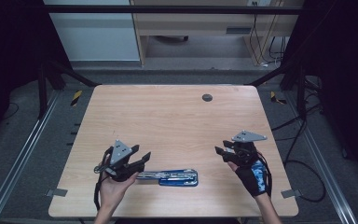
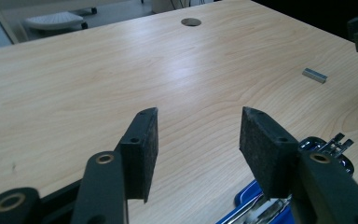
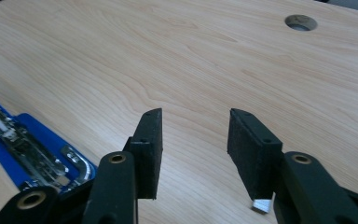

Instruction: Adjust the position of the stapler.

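Both tongs are standing with their jaws apart and nothing between the pads. The left gripper (image 1: 142, 157) is hovering just over the near end of the blue stapler (image 1: 172, 177), which is lying opened flat on the table (image 1: 168, 121), its metal rail facing up. The right gripper (image 1: 221, 153) is hanging well to the other side of it, apart from the stapler. A small strip of staples (image 2: 314, 75) is lying on the wood near the right gripper. Judging by this, the stapler is already opened out, while loading the strip and closing it appear still to be done.
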The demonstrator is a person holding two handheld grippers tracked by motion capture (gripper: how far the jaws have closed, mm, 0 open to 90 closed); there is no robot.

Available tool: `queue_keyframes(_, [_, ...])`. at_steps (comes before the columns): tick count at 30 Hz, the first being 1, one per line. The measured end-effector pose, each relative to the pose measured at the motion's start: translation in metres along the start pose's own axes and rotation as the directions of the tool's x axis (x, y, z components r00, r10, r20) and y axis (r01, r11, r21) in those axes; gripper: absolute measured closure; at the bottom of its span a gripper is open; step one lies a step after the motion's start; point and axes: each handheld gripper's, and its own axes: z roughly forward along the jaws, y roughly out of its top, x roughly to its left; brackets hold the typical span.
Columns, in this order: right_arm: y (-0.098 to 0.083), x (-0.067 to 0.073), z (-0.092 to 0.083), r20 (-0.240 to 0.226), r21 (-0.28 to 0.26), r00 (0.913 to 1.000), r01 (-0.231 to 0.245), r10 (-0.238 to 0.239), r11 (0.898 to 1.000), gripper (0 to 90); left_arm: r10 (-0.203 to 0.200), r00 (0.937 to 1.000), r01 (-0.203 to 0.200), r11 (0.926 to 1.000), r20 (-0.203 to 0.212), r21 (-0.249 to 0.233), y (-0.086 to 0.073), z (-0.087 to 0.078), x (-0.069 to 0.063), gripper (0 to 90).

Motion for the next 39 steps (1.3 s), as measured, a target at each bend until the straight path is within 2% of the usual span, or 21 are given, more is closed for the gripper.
queue_keyframes(4, [-0.003,-0.007,-0.001,0.024,0.011,0.9997,-0.009,0.009,1.000,55.2,0.004,0.9990,-0.004,0.9999,-0.046,0.016,-0.010,-0.011,0.016,44.5])
queue_keyframes(7, [-0.005,-0.012,-0.002,0.043,0.024,0.9989,-0.023,0.022,0.999,55.2,-0.009,0.9979,0.010,0.9997,-0.064,0.020,-0.019,-0.018,0.030,43.1])
queue_keyframes(9, [-0.006,-0.015,-0.002,0.053,0.033,0.9983,-0.025,0.023,0.999,55.1,-0.001,0.9965,0.004,0.9994,-0.083,0.034,-0.025,-0.023,0.038,43.0])
queue_keyframes(12, [-0.008,-0.019,-0.001,0.070,0.050,0.9971,-0.035,0.031,0.998,55.1,-0.018,0.9960,0.020,0.9993,-0.088,0.031,-0.034,-0.029,0.048,43.2])
queue_keyframes(15, [-0.009,-0.023,0.001,0.081,0.069,0.9962,-0.037,0.032,0.997,55.1,-0.018,0.9939,0.021,0.9994,-0.109,0.027,-0.045,-0.035,0.056,45.0])
queue_keyframes(20, [-0.013,-0.028,0.002,0.096,0.074,0.9942,-0.056,0.048,0.996,55.1,-0.029,0.9938,0.034,0.9984,-0.107,0.045,-0.059,-0.040,0.064,45.2])
queue_keyframes(22, [-0.014,-0.030,0.003,0.106,0.084,0.9927,-0.067,0.058,0.994,55.2,-0.031,0.9921,0.036,0.9986,-0.122,0.038,-0.063,-0.042,0.067,45.2])
queue_keyframes(25, [-0.014,-0.034,0.006,0.121,0.098,0.9910,-0.068,0.056,0.993,55.2,-0.055,0.9893,0.058,0.9983,-0.135,0.012,-0.067,-0.045,0.072,45.3])
queue_keyframes(31, [-0.015,-0.038,0.009,0.132,0.099,0.9883,-0.090,0.077,0.991,54.7,-0.068,0.9880,0.067,0.9977,-0.138,-0.013,-0.075,-0.049,0.078,46.8])
queue_keyframes(33, [-0.016,-0.040,0.011,0.143,0.101,0.9874,-0.083,0.068,0.991,54.2,-0.080,0.9848,0.080,0.9968,-0.154,-0.004,-0.079,-0.050,0.081,47.3])
queue_keyframes(36, [-0.017,-0.040,0.014,0.143,0.110,0.9857,-0.106,0.090,0.988,52.6,-0.094,0.9814,0.097,0.9952,-0.167,0.008,-0.081,-0.049,0.084,47.5])
queue_keyframes(39, [-0.018,-0.041,0.018,0.151,0.124,0.9859,-0.092,0.073,0.988,51.7,-0.096,0.9798,0.101,0.9948,-0.175,0.015,-0.082,-0.049,0.085,47.5])
